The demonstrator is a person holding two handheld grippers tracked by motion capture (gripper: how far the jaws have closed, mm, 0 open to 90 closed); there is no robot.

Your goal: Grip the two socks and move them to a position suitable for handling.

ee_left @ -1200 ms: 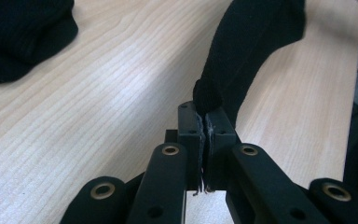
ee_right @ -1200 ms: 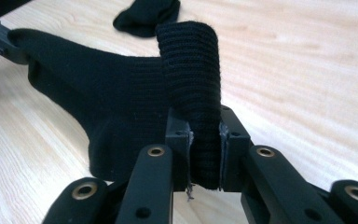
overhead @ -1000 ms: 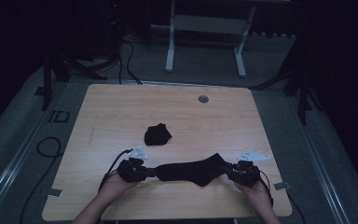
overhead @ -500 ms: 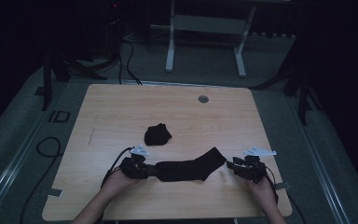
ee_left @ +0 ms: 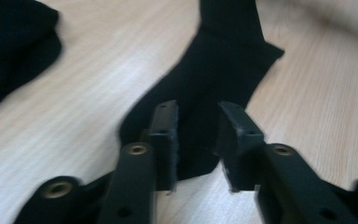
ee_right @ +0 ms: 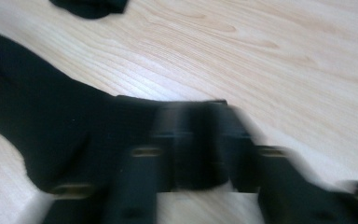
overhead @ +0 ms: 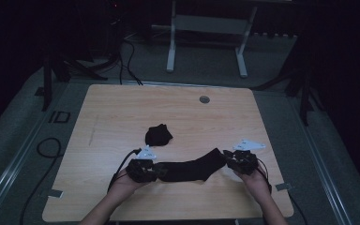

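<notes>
High view: both grippers are laying the black sock [overhead: 187, 169] flat; left gripper [ee_left: 196, 140] is standing open, right gripper [ee_right: 193, 140] is too blurred to tell — ease off gently.

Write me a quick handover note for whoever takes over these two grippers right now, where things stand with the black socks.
Left gripper: jaws apart, astride one end of the flat sock, not clamped.
Right gripper: at the sock's other end; its own view is blurred, so grip cannot be told.
Flat sock: stretched out on the table between the two grippers, near the front edge.
Second sock: bunched up just behind, apart from the first, untouched.
Done: one sock laid out lengthwise.
Left, likely: fold or roll it, then handle the bunched one.
</notes>
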